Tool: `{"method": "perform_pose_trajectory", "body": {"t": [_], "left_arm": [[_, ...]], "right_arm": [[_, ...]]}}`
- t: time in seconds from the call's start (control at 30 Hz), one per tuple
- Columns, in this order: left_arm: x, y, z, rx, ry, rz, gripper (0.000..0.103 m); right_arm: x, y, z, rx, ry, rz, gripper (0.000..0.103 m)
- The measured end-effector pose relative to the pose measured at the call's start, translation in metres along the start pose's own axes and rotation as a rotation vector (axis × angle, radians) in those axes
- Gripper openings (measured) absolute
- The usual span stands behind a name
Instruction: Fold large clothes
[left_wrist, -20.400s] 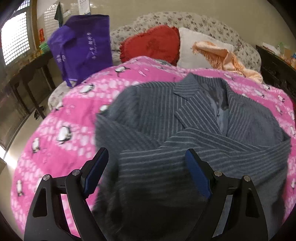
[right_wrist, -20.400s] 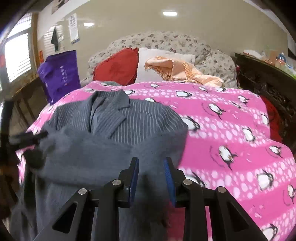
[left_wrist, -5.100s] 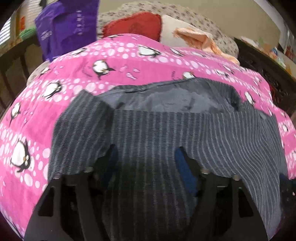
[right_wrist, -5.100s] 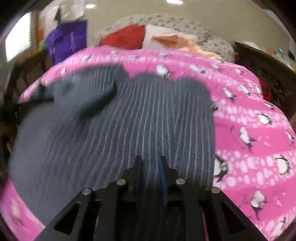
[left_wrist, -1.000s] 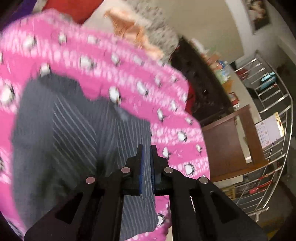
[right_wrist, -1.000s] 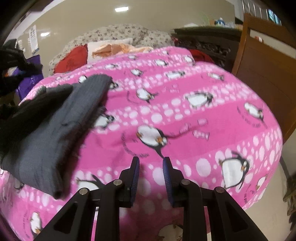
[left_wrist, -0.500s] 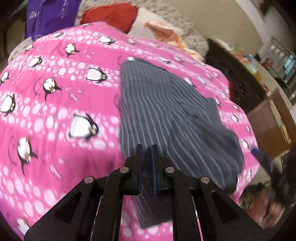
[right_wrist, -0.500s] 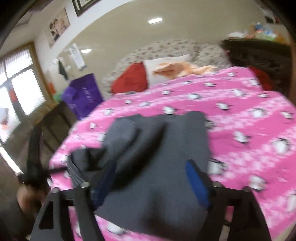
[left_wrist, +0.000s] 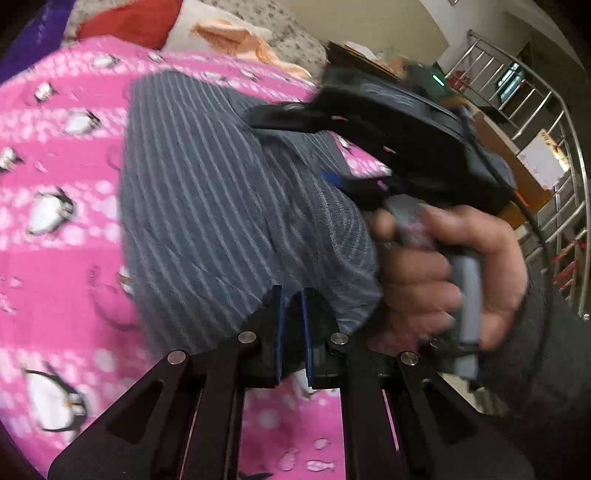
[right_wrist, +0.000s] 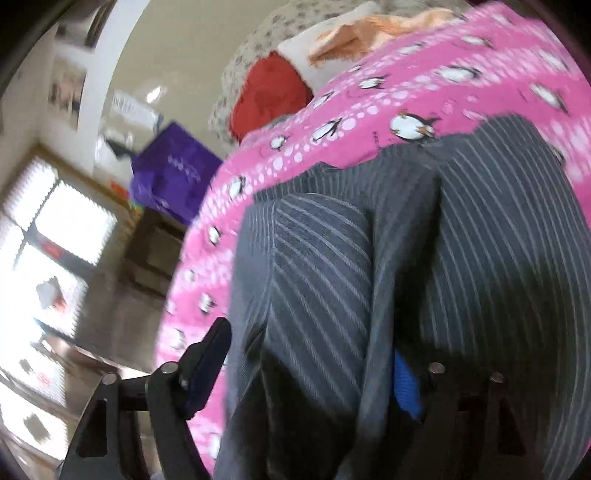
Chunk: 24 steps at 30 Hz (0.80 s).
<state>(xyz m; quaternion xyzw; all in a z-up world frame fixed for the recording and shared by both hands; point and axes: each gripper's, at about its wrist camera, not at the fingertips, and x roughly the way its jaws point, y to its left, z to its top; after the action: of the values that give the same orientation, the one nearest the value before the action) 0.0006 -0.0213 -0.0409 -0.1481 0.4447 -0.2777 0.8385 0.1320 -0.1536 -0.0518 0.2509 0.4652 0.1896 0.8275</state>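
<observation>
We see jacket (left_wrist: 207, 192) folded narrow, frame centre, on quilt (left_wrist: 48, 258). Left gripper (left_wrist: 291, 332) closed on hem; right gripper (right_wrist: 314, 373) half-open, jaws just closing, straddling fold. Final fold left, we judge.

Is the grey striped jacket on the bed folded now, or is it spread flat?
Folded, not flat: the jacket lies in overlapping layers with a fold ridge, a narrow bundle on the pink blanket.

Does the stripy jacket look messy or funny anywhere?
A little. The striped jacket is folded into a narrow bundle on the pink penguin blanket, but it is lumpy: one flap lies with its stripes slanting across the rest. Nothing looks torn or spilled.
</observation>
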Motion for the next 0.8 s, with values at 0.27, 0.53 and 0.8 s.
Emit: {"method": "perform_pose_trajectory", "body": {"t": [0.27,0.53,0.8], "left_arm": [[-0.036,0.0,0.013,-0.034,-0.101,-0.078,0.006],[-0.051,0.02,0.031,-0.141,-0.171,-0.022,0.006],[-0.023,-0.013,0.033,-0.051,-0.08,0.033,0.006]], "right_arm": [[-0.018,0.023,0.019,-0.263,0.017,-0.088,0.01],[-0.09,-0.02,0.062,-0.282,0.036,-0.065,0.01],[-0.065,-0.128,0.023,0.029,0.133,-0.008,0.01]]}}
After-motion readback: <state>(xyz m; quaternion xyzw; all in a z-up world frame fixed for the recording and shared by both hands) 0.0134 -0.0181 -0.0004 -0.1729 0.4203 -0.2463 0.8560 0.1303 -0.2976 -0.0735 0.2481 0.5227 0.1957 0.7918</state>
